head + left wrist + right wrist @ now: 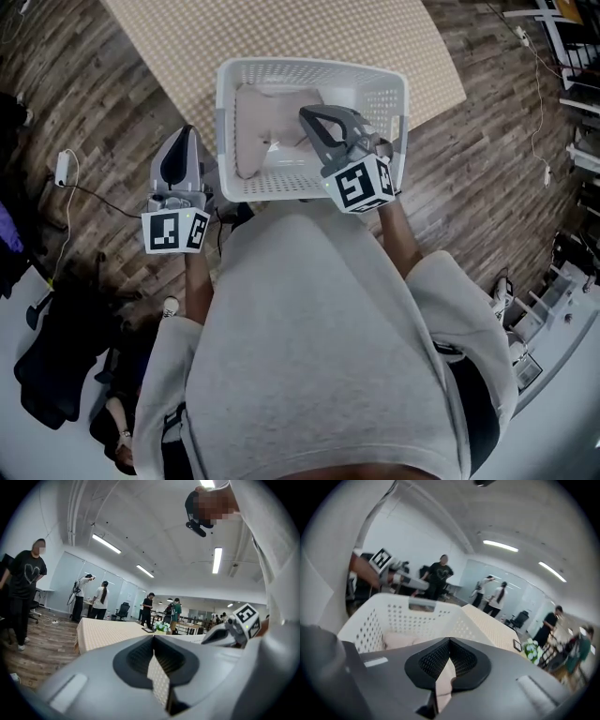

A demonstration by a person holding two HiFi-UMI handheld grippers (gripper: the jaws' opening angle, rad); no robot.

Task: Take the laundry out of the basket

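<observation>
Two grippers in frame, both empty. On the right gripper [450, 640] the jaws are closed tip to tip with nothing between them. A narrow wedge behind the tips lets pale pink cloth show through. On the left gripper [153, 637] the jaws are likewise together, and a beige check pattern shows through its wedge.

Head view only: the right gripper hangs over the inside of the basket [234, 70], tips toward the laundry [258, 127] and clear of it. The left gripper sits outside, just beside the basket's left wall, over the floor [112, 141].

Right gripper view only: a handle slot [422, 604] in the basket's far wall, with the left gripper's marker cube [382, 558] beyond it.

Left gripper view only: the checked surface [108, 632] is raised off the floor and has flowers [161, 626] on it. The right gripper's marker cube [247, 618] is at the right.

Both gripper views show people standing far back in the room.

Materials:
- Gripper shells are smooth grey, with dark, finely meshed pads.
- Basket is white plastic, rectangular with rounded corners, a solid rim, and walls perforated in rows of small holes.
- Laundry is pale pink and soft, lying crumpled on the basket bottom toward its left side.
- Checked surface is a fine beige weave.
- Floor is dark wood planks.
</observation>
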